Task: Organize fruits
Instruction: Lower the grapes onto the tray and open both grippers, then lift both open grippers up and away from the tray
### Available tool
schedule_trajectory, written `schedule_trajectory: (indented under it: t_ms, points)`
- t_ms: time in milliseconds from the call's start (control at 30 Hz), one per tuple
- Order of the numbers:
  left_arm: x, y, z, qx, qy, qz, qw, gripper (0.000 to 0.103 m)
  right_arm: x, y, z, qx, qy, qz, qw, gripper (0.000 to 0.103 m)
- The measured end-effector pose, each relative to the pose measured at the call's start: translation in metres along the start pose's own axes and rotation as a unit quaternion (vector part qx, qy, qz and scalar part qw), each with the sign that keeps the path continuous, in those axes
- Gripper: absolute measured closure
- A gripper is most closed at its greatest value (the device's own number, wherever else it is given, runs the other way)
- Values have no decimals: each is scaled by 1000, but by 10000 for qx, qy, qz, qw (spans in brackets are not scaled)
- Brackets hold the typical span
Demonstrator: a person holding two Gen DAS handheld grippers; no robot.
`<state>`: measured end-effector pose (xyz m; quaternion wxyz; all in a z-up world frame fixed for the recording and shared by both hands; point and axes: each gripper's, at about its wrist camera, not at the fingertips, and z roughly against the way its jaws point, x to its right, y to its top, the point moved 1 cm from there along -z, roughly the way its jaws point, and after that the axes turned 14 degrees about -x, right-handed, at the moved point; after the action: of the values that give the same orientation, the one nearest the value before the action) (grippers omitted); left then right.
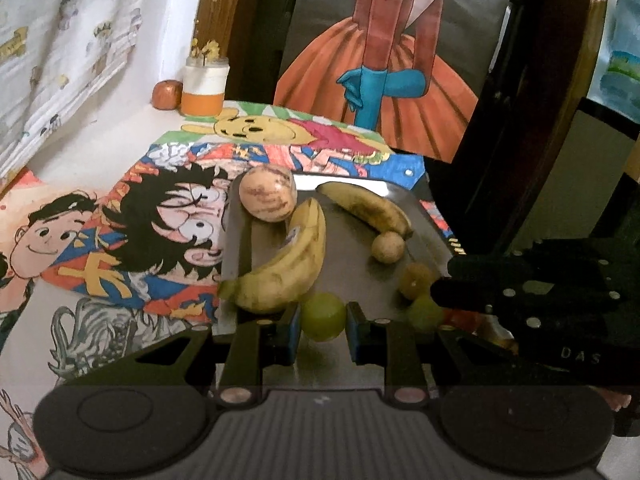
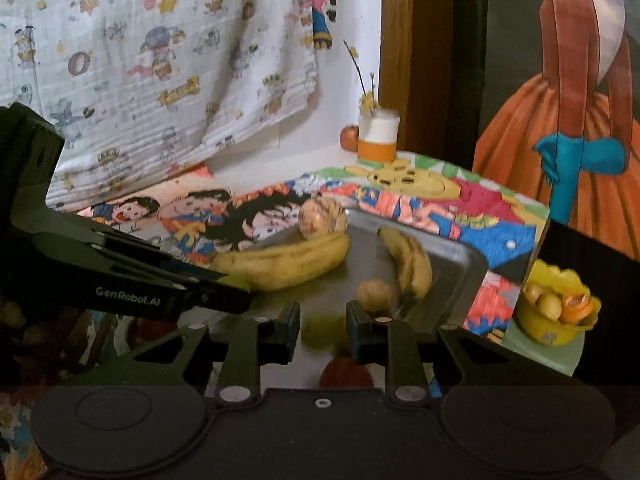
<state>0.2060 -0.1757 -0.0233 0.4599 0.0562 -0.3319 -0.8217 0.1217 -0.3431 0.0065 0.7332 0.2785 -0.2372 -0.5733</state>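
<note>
The left gripper (image 1: 323,330) has its blue-padded jaws spread, with a smooth round green fruit (image 1: 323,317) sitting between them, a narrow gap showing at each pad, so it is bracketed rather than pinched. The right gripper (image 2: 323,330) is likewise spread around a blurred green round fruit (image 2: 320,330); whether its pads touch it cannot be told. Both fruits lie at the near edge of a flat grey metal tray (image 1: 352,268) with a low raised rim. On the tray, just beyond the left jaws, a large curved yellow banana (image 1: 290,270) with a small sticker lies touching a pale round fruit streaked with brown (image 1: 268,193). A second, more speckled banana (image 1: 366,207) lies toward the far right, a small tan round fruit (image 1: 387,247) touching its tip. Nearer the right gripper are a dull brownish round fruit (image 1: 416,280) and another green one (image 1: 426,312). The tray rests on bright cartoon drawings on paper (image 1: 168,216). Off the table's right side stands a yellow scalloped plastic bowl (image 2: 558,312) holding yellowish fruits and orange peel.
</note>
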Motion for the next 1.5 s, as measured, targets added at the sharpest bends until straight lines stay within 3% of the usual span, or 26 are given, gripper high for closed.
schedule_trajectory:
  t_ms: [200,700,1033,1267,1500]
  points:
    - [2,-2,-5,-98,120,0,9999,77,-4,-4,-7,-205,42,-28,9998,76]
    - [1,-3,-6,-123,141,45,9998,76,-7,-4,-8,-166,82,-51,9998,75]
    - [-1,-2,5,6,162,245,9996,72,1,-9,4,197,49,-546,9983,59]
    - [-5,-1,26,293,230,436,9984,52,10,-13,15,585,127,-1174,9913,46]
    - [-7,-4,52,643,396,643,9951,29,0,-9,33,943,8,-1132,9891,30]
